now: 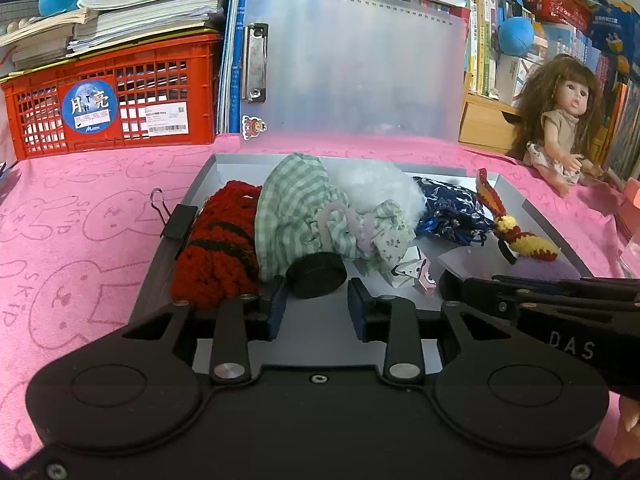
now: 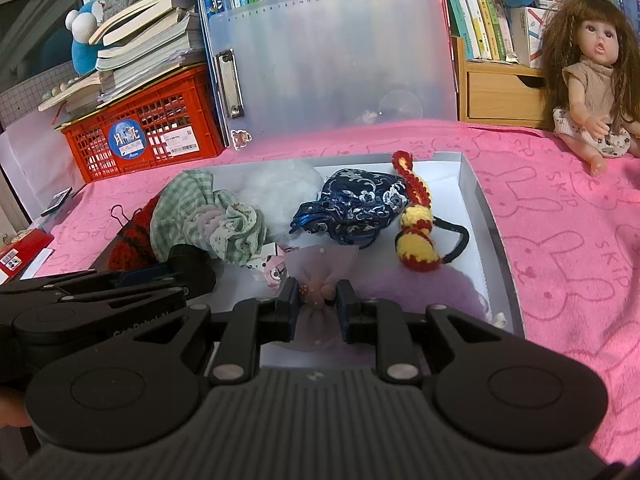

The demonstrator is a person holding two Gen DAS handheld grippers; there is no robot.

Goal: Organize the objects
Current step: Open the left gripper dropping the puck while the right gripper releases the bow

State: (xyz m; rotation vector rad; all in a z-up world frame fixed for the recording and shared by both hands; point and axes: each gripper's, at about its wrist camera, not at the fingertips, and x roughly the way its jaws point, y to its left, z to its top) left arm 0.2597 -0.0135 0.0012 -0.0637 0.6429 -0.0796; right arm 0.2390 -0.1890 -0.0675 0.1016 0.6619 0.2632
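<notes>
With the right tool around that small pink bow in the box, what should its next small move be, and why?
Probably open a little more and back away: the right tool straddles the pink bow, which already lies on the floor of the box among the other items, so it looks placed.

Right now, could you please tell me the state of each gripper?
Left gripper: open, black disc between its tips, not gripped.
Right gripper: shut on the pink bow.

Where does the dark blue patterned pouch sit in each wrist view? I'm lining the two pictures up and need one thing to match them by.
Left wrist: the blue pouch lies right of centre in the white tray, behind the green checked cloth.
Right wrist: the blue pouch lies near centre, just left of the red-and-yellow crochet gourd.
Shared landmark: the frosted clipboard standing behind the tray.
</notes>
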